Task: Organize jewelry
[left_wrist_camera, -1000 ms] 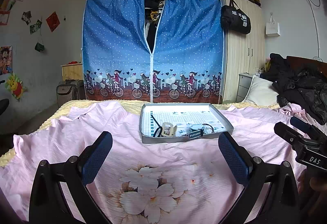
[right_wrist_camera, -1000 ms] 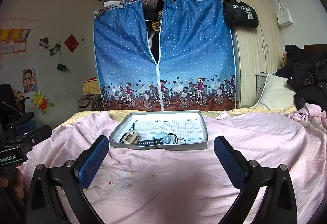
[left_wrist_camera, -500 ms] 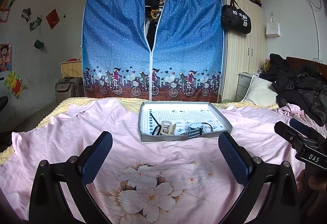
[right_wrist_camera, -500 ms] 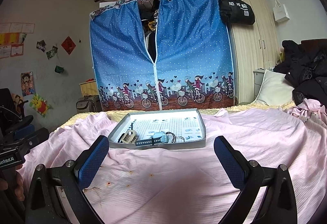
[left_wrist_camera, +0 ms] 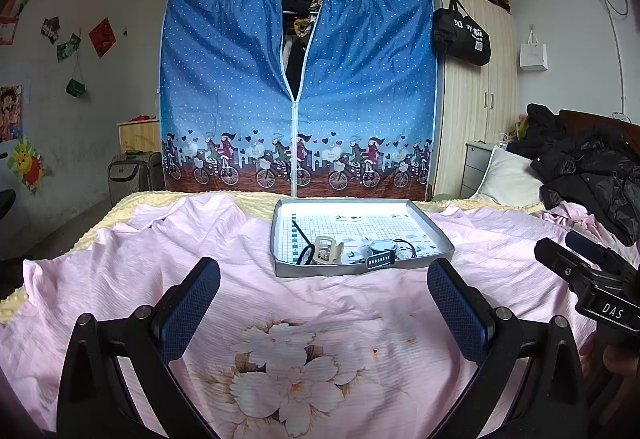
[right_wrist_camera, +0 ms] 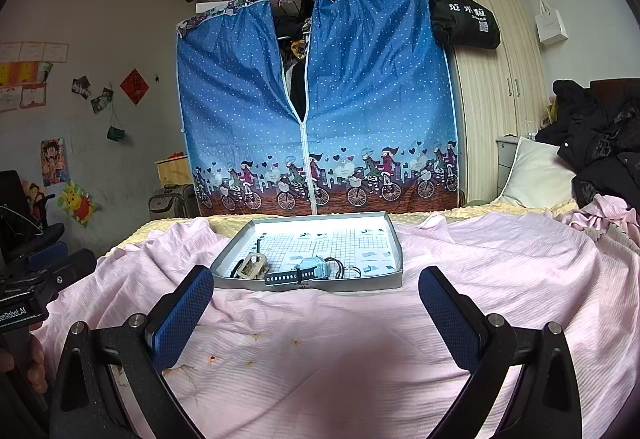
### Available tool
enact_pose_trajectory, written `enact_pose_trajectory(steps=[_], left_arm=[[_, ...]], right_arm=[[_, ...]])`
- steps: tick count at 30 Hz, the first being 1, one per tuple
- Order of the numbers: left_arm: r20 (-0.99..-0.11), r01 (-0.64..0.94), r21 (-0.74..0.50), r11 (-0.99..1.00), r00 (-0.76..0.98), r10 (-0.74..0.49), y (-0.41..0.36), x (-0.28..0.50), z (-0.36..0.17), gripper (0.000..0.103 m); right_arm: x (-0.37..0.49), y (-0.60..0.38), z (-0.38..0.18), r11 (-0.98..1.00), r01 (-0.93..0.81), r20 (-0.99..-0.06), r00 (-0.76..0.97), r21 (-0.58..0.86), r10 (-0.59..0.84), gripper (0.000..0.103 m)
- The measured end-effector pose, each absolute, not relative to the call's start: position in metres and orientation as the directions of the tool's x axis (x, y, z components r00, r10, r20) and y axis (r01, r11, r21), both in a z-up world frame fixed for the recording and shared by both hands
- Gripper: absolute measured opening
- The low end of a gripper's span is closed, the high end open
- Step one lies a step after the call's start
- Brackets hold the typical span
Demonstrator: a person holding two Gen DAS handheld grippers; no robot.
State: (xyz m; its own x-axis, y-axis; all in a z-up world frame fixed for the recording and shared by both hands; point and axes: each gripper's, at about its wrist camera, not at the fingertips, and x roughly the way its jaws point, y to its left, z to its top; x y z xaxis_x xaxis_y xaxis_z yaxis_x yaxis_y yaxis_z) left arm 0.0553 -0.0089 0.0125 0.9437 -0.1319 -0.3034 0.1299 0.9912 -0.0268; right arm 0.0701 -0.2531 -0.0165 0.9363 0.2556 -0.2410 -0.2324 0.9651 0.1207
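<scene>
A grey tray (left_wrist_camera: 444, 243) (right_wrist_camera: 396, 251) with a gridded liner lies on the pink bedsheet, well ahead of both grippers. Near its front edge sit a beige hair claw (left_wrist_camera: 327, 250) (right_wrist_camera: 252, 266), a blue-strapped watch (left_wrist_camera: 382, 257) (right_wrist_camera: 302, 273), black hair ties (left_wrist_camera: 306, 254) and a thin black loop (right_wrist_camera: 340, 271). My left gripper (left_wrist_camera: 323, 313) is open above the sheet with nothing between its fingers. My right gripper (right_wrist_camera: 316, 313) is open too, empty, short of the tray. Each gripper shows at the edge of the other's view.
A blue zip wardrobe (left_wrist_camera: 296, 87) stands behind the bed. A wooden wardrobe (left_wrist_camera: 476, 119) with a black bag (left_wrist_camera: 462, 33) is at its right. Dark coats (left_wrist_camera: 592, 167) and a pillow (left_wrist_camera: 506, 177) lie at the bed's right end. A bag (left_wrist_camera: 132, 177) sits on the floor, left.
Both cameras have tilted slightly, so the tray sits a little lower in view. Both grippers stay open and nothing in the tray has moved.
</scene>
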Motion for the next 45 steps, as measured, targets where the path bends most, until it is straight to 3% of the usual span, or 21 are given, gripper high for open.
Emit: enact_pose_trajectory(steps=[23,32,36,45], left_arm=[[-0.308,0.127,-0.031,0.991,0.942,-0.131,-0.009,0.054,0.01,0.102],[-0.341,-0.006,0.025,1.0,0.94,0.014,-0.015,0.056,0.005,0.102],[-0.383,-0.017,0.012,1.0,0.924,0.02,-0.013,0.06,0.0,0.102],[-0.377,-0.024,0.001,1.0,0.926,0.023,-0.009,0.057,0.001,0.102]], right_arm=[[0.07,-0.253,-0.017,0.965,-0.233,-0.245,0.935,0.121,0.256,0.103],[0.071,-0.256,-0.021,0.964,-0.232,-0.254,0.932,0.128,0.258,0.103],[0.072,-0.259,-0.024,0.964,-0.228,-0.258,0.931,0.138,0.257,0.103],[0.071,-0.261,-0.022,0.966,-0.222,-0.263,0.932,0.135,0.251,0.103]])
